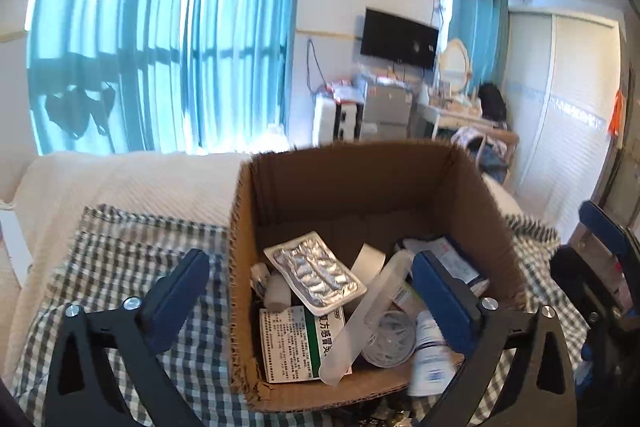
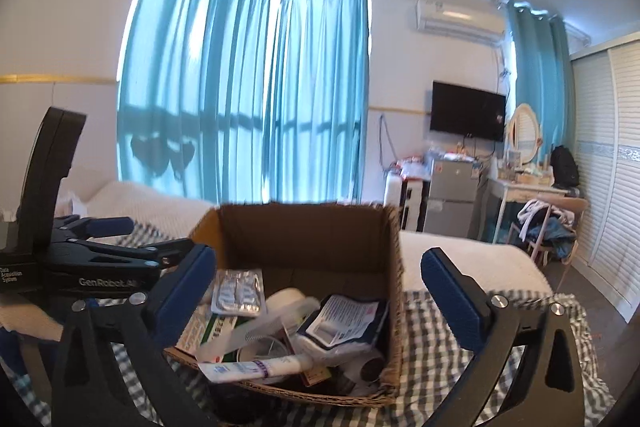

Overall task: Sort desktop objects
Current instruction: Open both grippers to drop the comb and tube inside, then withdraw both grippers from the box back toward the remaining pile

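the cardboard box (image 1: 280,195) hides its lower contents; the white tube (image 1: 430,359) is blurred.

The left gripper (image 1: 312,291) is held with both blue-padded fingers (image 1: 178,293) spread wide, nothing clamped between them, and is pitched moderately downward. The right gripper (image 2: 318,291) is likewise fully spread and empty, held nearly level. From the right wrist, the left gripper's body is seen at nine o'clock.
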Available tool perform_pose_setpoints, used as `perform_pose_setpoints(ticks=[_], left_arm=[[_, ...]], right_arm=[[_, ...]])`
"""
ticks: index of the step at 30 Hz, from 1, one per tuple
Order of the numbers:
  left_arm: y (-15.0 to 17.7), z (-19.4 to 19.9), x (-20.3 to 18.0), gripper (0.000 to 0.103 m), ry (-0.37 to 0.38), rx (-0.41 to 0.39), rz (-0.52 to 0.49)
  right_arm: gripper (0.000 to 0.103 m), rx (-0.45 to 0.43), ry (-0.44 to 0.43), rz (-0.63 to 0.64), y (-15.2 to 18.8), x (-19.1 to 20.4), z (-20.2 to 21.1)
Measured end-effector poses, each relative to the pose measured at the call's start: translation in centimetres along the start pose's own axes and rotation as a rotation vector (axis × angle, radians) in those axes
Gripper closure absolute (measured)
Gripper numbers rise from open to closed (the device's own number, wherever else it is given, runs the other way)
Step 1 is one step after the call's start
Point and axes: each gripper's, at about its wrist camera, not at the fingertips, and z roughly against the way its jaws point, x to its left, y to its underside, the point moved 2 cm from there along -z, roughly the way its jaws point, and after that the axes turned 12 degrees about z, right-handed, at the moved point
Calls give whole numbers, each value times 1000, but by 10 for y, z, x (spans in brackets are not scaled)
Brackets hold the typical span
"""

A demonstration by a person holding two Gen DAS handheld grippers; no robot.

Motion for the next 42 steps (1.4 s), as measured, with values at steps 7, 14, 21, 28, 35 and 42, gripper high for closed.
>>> perform_pose_setpoints(ticks=[7,14,21,28,35,42], left_arm=[[-12,44,11,0,-4,-74,47],[2,65,14,0,-31,-84,3],[31,60,23,0,-47,11,-15],[70,41,34,0,-105,156,-37],[107,33,34,0,-108,273,-131],[151,16,38,22,-35,525,-225]], right_arm=[[0,-9,6,30,-6,2,31],[0,29,-40,73,12,14,43],[0,112,-169,39,45,27,41],[2,187,-227,64,72,42,26],[24,305,-293,101,107,60,6],[31,397,-381,157,135,82,-8]])
